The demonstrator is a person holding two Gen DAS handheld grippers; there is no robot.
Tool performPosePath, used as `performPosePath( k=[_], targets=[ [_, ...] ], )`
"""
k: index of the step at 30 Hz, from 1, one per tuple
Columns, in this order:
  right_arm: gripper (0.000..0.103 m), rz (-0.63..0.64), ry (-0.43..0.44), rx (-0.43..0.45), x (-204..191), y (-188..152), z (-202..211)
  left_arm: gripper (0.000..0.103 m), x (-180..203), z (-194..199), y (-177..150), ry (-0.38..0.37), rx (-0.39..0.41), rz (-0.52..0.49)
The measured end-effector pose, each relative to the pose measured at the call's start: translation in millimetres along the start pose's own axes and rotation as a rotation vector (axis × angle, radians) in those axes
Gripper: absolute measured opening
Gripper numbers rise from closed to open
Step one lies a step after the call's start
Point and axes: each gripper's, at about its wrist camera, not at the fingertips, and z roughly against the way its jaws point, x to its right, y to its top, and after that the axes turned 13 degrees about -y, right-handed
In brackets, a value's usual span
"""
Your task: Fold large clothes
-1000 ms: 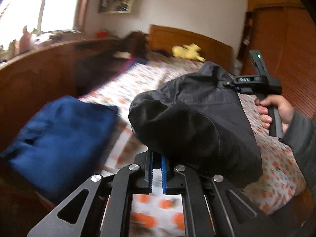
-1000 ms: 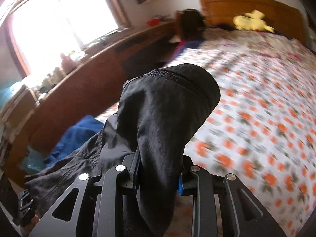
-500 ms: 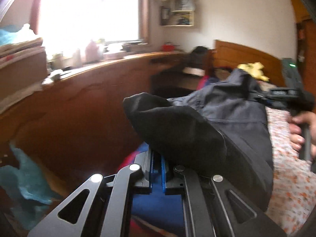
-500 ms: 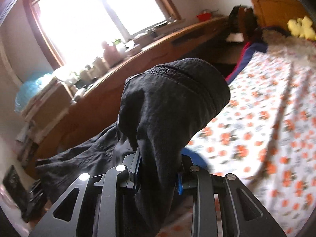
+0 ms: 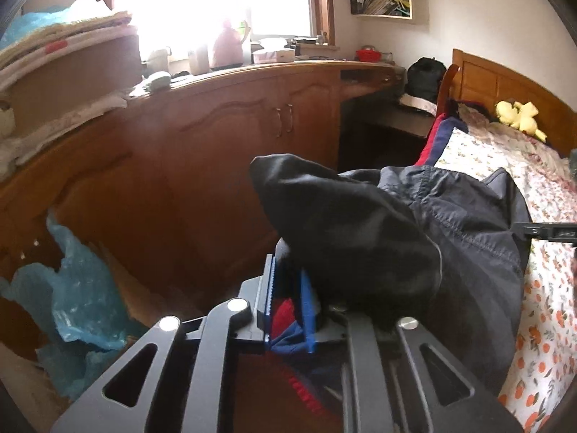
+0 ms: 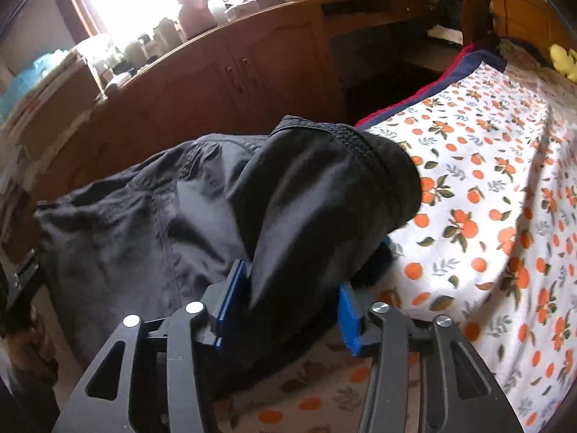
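Note:
A black garment (image 5: 396, 234) hangs bunched between the two grippers at the left edge of the bed (image 5: 541, 306). My left gripper (image 5: 288, 306) has its jaws opening. The cloth lies over its right finger, and only red and navy fabric (image 5: 285, 321) below shows through the gap. In the right wrist view the garment (image 6: 306, 198) runs between the blue pads of my right gripper (image 6: 288, 310), whose jaws are opening and stand wide around the fold. The rest of the cloth spreads left over the orange-print sheet (image 6: 505, 180).
Wooden cabinets (image 5: 216, 144) run close along the bed's left side, with a cluttered top under the window. A blue plastic bag (image 5: 72, 288) lies on the floor at left. A yellow plush toy (image 5: 515, 115) sits by the headboard, and a black bag (image 5: 425, 75) rests on the desk.
Both views have swung left from the bed toward the cabinets, carrying the garment along. Both grippers' jaws have parted, and the cloth has come out from between the left pads.

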Motion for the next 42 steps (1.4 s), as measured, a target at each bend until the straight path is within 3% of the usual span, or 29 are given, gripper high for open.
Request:
performPosePath(
  k=[1, 7, 16, 20, 28, 31, 42],
  targets=[
    [0.052, 0.012, -0.017, 0.006, 0, -2, 4, 0.027, 2, 3, -5, 0.007, 0.002, 0.001],
    [0.052, 0.064, -0.034, 0.099, 0, -31, 51, 0.052, 15, 34, -33, -0.011, 0.027, 0.008],
    [0.057, 0.104, -0.093, 0.222, -2, -81, 136, 0.099, 70, 94, -52, -0.104, 0.11, -0.054],
    [0.061, 0.099, -0.121, 0.266, 4, -107, 174, 0.1, 108, 121, -58, -0.157, 0.14, -0.096],
    [0.09, 0.081, -0.224, 0.354, 21, -165, 242, 0.1, 183, 157, -77, -0.266, 0.151, -0.15],
    [0.095, 0.059, -0.254, 0.371, 31, -187, 261, 0.101, 211, 166, -87, -0.306, 0.142, -0.176],
    [0.095, -0.079, -0.348, 0.398, 71, -275, 313, 0.101, 301, 189, -133, -0.441, 0.112, -0.237]
  ],
)
